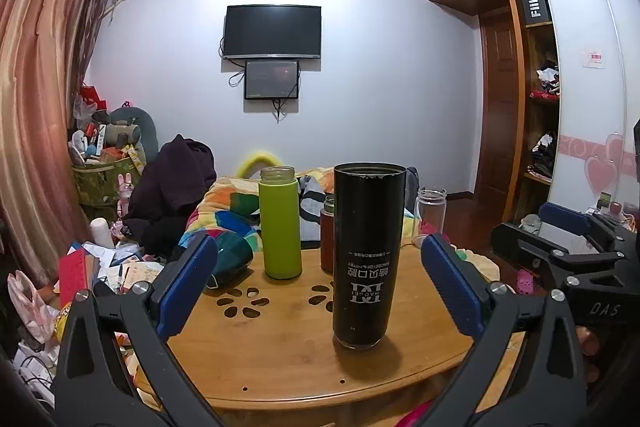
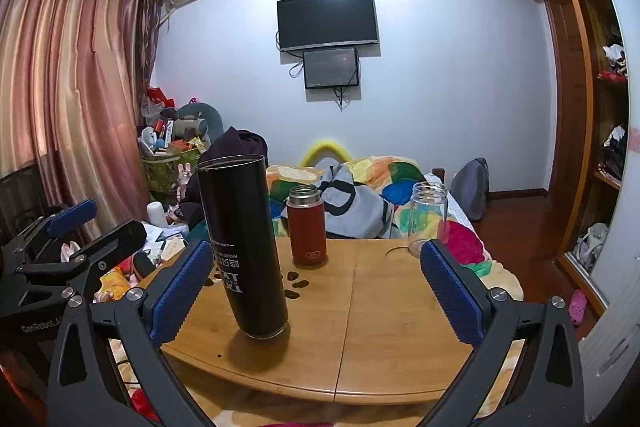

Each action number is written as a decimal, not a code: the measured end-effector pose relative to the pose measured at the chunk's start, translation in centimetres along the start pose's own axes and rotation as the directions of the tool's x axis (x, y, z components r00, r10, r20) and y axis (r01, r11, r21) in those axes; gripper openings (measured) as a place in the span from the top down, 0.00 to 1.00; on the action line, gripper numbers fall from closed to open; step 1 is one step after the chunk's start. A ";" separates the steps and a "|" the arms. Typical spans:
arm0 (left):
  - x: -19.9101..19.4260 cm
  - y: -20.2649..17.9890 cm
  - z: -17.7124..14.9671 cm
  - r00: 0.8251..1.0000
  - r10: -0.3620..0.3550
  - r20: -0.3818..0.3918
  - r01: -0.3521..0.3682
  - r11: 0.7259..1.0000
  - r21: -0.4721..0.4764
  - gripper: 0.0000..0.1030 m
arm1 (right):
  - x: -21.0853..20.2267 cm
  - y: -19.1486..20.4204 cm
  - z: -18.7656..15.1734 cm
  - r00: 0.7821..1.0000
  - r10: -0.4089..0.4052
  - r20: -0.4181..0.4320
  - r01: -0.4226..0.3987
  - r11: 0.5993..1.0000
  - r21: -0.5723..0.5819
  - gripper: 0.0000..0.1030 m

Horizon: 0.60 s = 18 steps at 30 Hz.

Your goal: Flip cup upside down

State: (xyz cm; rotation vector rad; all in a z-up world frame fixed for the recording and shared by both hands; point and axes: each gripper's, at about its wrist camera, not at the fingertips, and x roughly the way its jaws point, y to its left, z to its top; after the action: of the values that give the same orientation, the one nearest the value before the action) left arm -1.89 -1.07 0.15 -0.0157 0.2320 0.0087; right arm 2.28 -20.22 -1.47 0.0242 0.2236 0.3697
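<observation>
1. A bedroom lies ahead of me: a dark TV (image 1: 272, 31) at twelve o'clock on the pale wall, with a smaller screen (image 1: 272, 79) just beneath it, pink curtains (image 1: 36, 99) at nine o'clock and a wooden wardrobe (image 1: 532, 99) at three o'clock.
2. A bed with a patchwork quilt (image 2: 372, 179) runs behind the round wooden worktop (image 1: 280, 347), which has paw-shaped cut-outs in its top.
3. The tall black cup (image 1: 366, 253) stands on the worktop just past its middle in the left view. The white lettering on its side reads upside down, and it rests on its darker glassy end.
4. My left claw (image 1: 320, 287) is spread wide, blue pads at eight and four o'clock, with the black cup between them and nearer the four-o'clock pad. Neither pad touches it.
5. My right claw (image 2: 316, 287) is likewise apart and holds nothing. In its view the black cup (image 2: 244, 247) sits toward the eight-o'clock pad, leaning in the fisheye, and stands clear of the pad.
6. Behind the black cup from the left, a green bottle (image 1: 280, 223) stands at eleven o'clock, a red flask (image 2: 306, 225) peeks out just behind it, and a clear glass jar (image 2: 428, 215) sits at the worktop's far edge toward one o'clock.
7. Each claw shows in the other's view, at the outer edge of the frame.
</observation>
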 end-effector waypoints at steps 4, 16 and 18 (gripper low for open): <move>-0.2 0.2 0.0 1.000 0.005 0.004 -0.005 1.000 -0.005 0.00 | -0.2 0.2 -0.1 1.000 -0.001 0.006 0.001 1.000 -0.008 0.00; -0.2 0.2 -0.1 1.000 0.024 0.011 -0.024 1.000 -0.005 0.00 | -0.4 0.5 -0.1 1.000 -0.002 0.017 0.003 1.000 -0.018 0.00; -0.2 0.3 -0.1 1.000 0.024 0.013 -0.024 1.000 -0.004 0.00 | -0.4 0.5 -0.1 1.000 0.000 0.016 0.001 1.000 -0.018 0.00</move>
State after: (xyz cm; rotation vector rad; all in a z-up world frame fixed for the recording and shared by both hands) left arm -2.16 -0.80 0.10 -0.0167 0.2190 0.0333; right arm 1.71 -19.95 -1.49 0.0097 0.2041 0.3707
